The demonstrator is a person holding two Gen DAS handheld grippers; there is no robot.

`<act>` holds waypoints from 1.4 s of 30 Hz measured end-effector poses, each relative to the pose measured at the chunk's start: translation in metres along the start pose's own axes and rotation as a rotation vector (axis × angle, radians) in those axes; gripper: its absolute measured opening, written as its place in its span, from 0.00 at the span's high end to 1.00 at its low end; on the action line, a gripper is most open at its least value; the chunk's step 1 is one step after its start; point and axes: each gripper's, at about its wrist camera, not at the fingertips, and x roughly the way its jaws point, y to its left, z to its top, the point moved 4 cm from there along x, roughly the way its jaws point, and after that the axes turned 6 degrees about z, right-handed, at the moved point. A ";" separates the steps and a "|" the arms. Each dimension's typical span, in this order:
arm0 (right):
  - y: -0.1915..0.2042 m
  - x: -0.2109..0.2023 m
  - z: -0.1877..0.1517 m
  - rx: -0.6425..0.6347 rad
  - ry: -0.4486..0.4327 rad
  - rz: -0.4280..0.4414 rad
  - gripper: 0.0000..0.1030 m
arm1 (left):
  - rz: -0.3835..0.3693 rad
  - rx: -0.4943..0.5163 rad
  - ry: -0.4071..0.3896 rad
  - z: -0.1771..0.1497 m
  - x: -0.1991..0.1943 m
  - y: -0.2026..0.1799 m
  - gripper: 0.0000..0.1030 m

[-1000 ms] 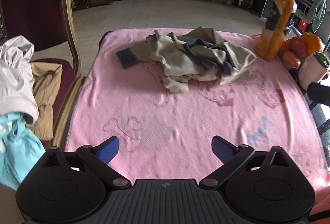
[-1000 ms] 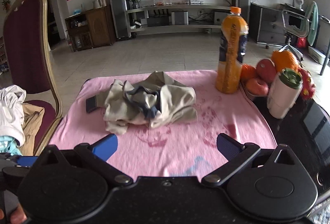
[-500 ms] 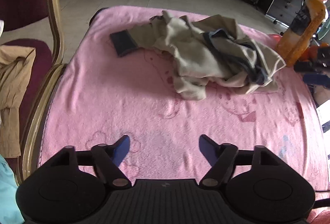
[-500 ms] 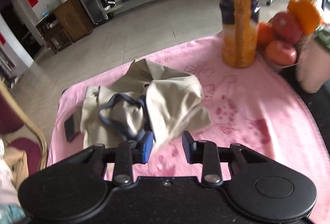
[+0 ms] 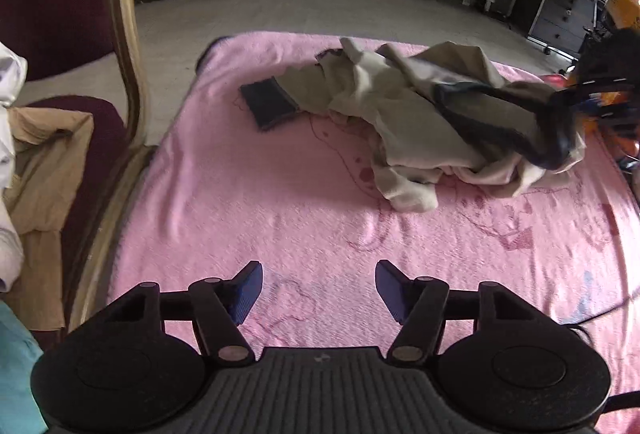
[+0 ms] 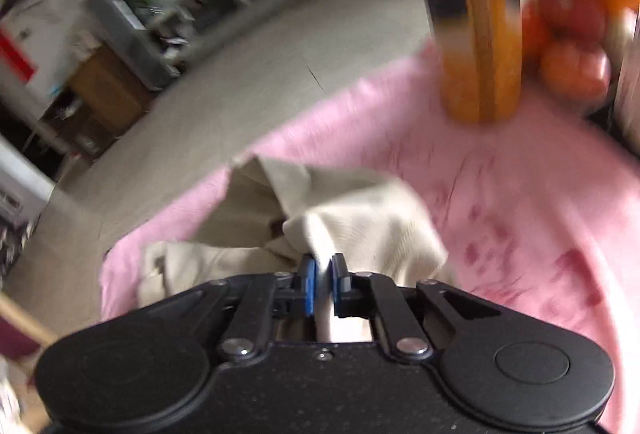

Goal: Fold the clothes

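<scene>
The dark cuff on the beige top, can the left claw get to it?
Probably yes. The left claw is open over bare pink blanket, and nothing lies between it and the dark cuff, which sits flat, apart from the bunched beige top.

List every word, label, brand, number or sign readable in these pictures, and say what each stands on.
None can be read.
Orange bottle: its dark label is motion-blurred, unreadable.
Red hanging on the wall: blurred, no characters legible.
Pink cloth: drawn figures only, no lettering made out.
Left tool: a small mark on its black body, too small to read.
Beige garment, pinched in the right tool: no tag or print visible.
</scene>
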 end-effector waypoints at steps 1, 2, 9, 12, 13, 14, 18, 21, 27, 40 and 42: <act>0.004 -0.022 0.000 -0.032 -0.019 0.016 0.92 | -0.019 -0.017 0.004 0.000 -0.002 0.001 0.41; 0.005 -0.049 -0.002 -0.034 -0.029 0.058 0.92 | -0.044 -0.036 0.007 -0.001 -0.006 0.002 0.41; -0.034 -0.194 -0.054 -0.041 -0.039 0.187 0.91 | -0.140 -0.051 -0.046 -0.011 -0.055 -0.004 0.39; -0.068 -0.174 -0.080 -0.046 0.098 0.105 0.61 | -0.171 -0.047 -0.015 -0.026 -0.061 -0.011 0.37; -0.080 -0.165 -0.084 -0.013 0.117 0.077 0.49 | -0.174 -0.045 0.005 -0.031 -0.060 -0.013 0.38; -0.092 -0.160 -0.085 0.027 0.113 0.072 0.49 | -0.177 -0.042 0.026 -0.036 -0.060 -0.015 0.40; -0.129 -0.138 -0.075 0.240 0.096 0.274 0.45 | -0.156 -0.034 0.027 -0.032 -0.065 -0.025 0.46; -0.145 -0.127 -0.079 0.356 0.119 0.363 0.45 | -0.167 0.001 -0.027 -0.008 -0.065 -0.044 0.55; -0.142 -0.138 -0.078 0.323 0.082 0.439 0.45 | -0.193 -0.004 -0.018 0.051 -0.024 -0.081 0.58; -0.164 -0.130 -0.069 0.332 0.076 0.397 0.47 | -0.353 -0.054 0.106 0.126 0.062 -0.122 0.63; -0.164 -0.129 -0.068 0.332 0.082 0.407 0.46 | -0.392 -0.063 0.129 0.126 0.070 -0.122 0.63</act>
